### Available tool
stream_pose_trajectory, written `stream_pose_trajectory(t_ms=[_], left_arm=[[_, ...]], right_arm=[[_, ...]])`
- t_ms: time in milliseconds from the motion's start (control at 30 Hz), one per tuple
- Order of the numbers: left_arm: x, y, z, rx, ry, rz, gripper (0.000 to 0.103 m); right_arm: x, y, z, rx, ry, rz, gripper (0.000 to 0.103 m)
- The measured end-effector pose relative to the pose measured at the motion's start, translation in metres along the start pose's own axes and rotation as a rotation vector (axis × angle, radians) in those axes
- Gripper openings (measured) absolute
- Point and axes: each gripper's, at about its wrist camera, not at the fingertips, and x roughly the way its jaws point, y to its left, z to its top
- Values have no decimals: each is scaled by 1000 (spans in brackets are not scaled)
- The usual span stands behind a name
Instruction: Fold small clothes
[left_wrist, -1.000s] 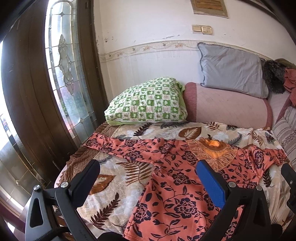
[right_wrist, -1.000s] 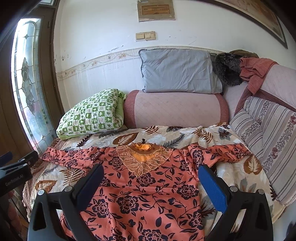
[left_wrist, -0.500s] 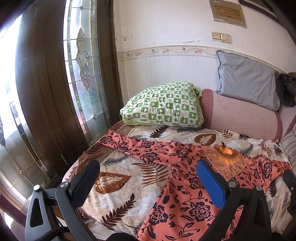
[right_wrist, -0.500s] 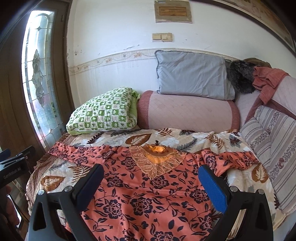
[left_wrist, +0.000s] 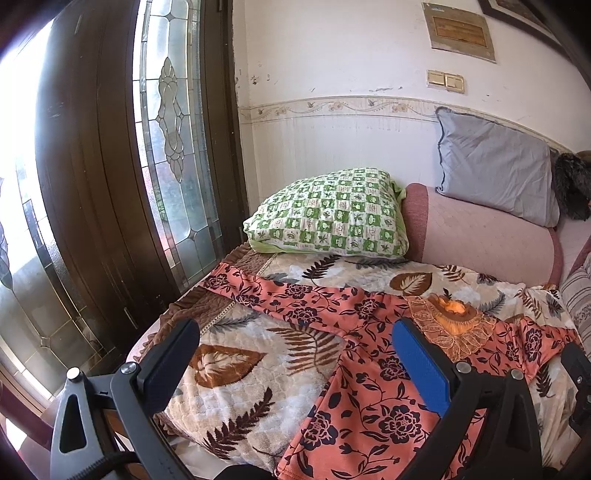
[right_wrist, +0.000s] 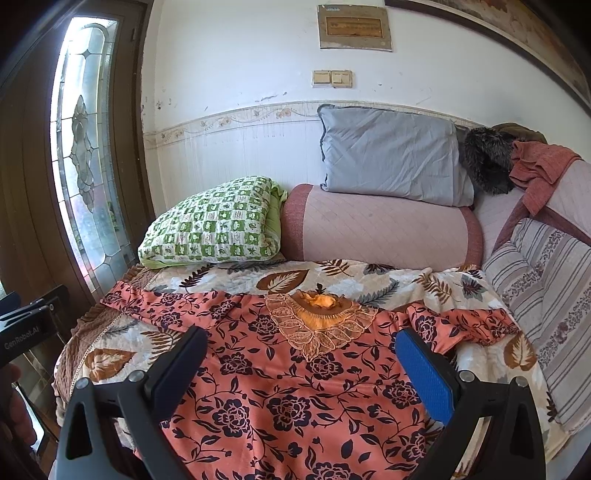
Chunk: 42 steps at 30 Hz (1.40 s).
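Right wrist view: the bed (right_wrist: 369, 284), covered with a leaf-print blanket, fills the lower half of the frame. Against the wall in the upper middle are a pink bolster (right_wrist: 380, 229), a grey pillow (right_wrist: 391, 158) on top of it, and a green checked pillow (right_wrist: 210, 225) to the left. The orange flowered garment (right_wrist: 280, 373) lies spread flat on the blanket, lace collar (right_wrist: 321, 328) at centre, one sleeve toward the left edge, the other bunched at the right.

Right claw (right_wrist: 303, 365): jaws spread wide, nothing between them, hovering over the garment's chest. Contact with the cloth cannot be told.

Left wrist view: same garment (left_wrist: 373, 373) at lower right, its long sleeve (left_wrist: 280, 295) stretched toward the window side in the middle of the frame. Left claw (left_wrist: 295, 362): jaws likewise spread, empty, framing the blanket and the garment's side edge.

Judgement: folding not yet begun; the garment is laid out and both claws are lining up for a first grip. Next move likely calls for the left claw to drop onto the sleeve or side hem, pinch a single layer without catching the blanket, and carry it across toward the collar line. The bunched right sleeve may need smoothing first.
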Motion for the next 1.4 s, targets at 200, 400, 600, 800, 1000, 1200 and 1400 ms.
stream_pose_trajectory(t_ms=[200,400,600,800,1000,1200,1400], left_arm=[[-5,-13,0,24,-1,-6,103],[-8,-23,1,45,1,-8,103],[-12,-35,2,76,3,-10,103],[-4,-50,1,90,10,-20,103],[18,-64,-4,117,62,-43,103],[32,-69,0,107,40,-62,103],[84,-96,-2,123,72,-116,103]], right_arm=[[-2,-3,0,19,-2,-5,103],[-1,-8,1,34,0,-10,103],[-3,-22,-1,70,-1,-12,103],[3,-37,-1,88,2,-31,103],[33,-53,-11,128,66,-55,103],[43,-55,-4,141,69,-69,103],[62,-87,-9,185,114,-50,103]])
